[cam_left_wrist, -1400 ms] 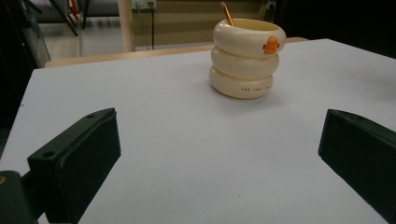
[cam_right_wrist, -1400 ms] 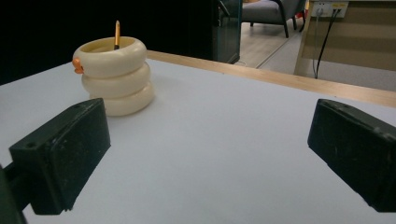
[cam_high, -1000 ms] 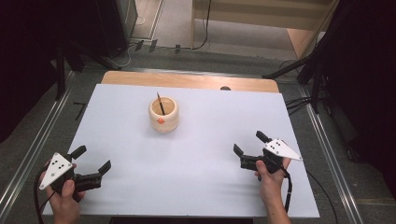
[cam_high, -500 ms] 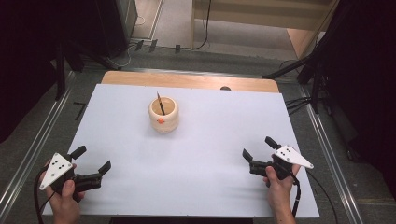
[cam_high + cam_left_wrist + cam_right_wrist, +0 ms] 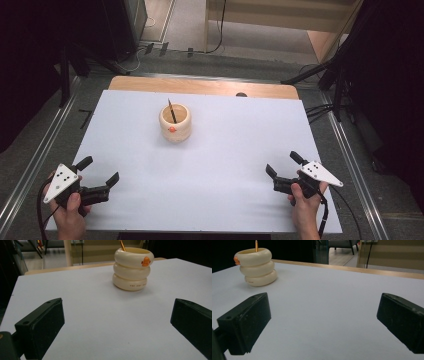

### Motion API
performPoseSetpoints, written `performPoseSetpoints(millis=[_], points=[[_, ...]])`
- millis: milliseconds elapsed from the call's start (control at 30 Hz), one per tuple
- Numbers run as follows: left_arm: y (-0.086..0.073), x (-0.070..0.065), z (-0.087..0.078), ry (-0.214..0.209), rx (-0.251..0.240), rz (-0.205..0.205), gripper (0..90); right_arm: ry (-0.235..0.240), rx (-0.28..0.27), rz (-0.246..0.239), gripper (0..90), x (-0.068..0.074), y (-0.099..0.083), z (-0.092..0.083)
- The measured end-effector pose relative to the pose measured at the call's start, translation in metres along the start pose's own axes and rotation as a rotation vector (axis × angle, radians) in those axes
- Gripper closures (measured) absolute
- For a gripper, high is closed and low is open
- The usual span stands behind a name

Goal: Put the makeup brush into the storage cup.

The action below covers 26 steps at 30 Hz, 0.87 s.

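Both wide open, empty: left gripper, right gripper. Approach cream holder at twelve o'clock squarely; probably pencil inside.

Each bare hand is carrying a black two-jaw claw, left claw and right claw, topped by a grey triangular plate showing dark dots; black cables are trailing toward six o'clock.

Glossy cream ceramic-looking pen holder on a matt white tabletop.

The pencil in the holder is mostly hidden; the holder's small lettering is unreadable.
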<state>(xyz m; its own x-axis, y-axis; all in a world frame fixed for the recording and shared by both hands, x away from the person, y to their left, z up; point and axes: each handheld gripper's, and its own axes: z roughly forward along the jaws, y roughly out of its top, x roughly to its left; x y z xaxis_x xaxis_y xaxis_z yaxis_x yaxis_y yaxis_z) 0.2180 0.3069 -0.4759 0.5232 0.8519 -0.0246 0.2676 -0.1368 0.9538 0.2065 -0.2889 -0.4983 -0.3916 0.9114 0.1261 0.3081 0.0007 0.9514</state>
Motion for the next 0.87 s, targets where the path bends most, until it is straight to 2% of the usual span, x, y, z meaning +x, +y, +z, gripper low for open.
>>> performPoseSetpoints(millis=[400, 533, 633, 867], points=[[-0.001, 0.0, 0.001, 0.002, 0.005, -0.001, 0.0, -0.017, -0.002, 0.011, 0.0, -0.006, -0.007, -0.015], [-0.001, 0.0, 0.002, -0.004, 0.007, 0.002, 0.0, -0.027, -0.002, 0.006, 0.0, -0.009, -0.009, -0.017], [-0.001, 0.001, 0.002, -0.006, 0.008, 0.005, 0.0, -0.04, 0.01, -0.016, 0.0, -0.007, -0.009, -0.018], [-0.001, -0.001, 0.003, -0.008, 0.01, 0.004, 0.0, -0.038, 0.011, 0.018, 0.0, -0.01, -0.016, -0.022]])
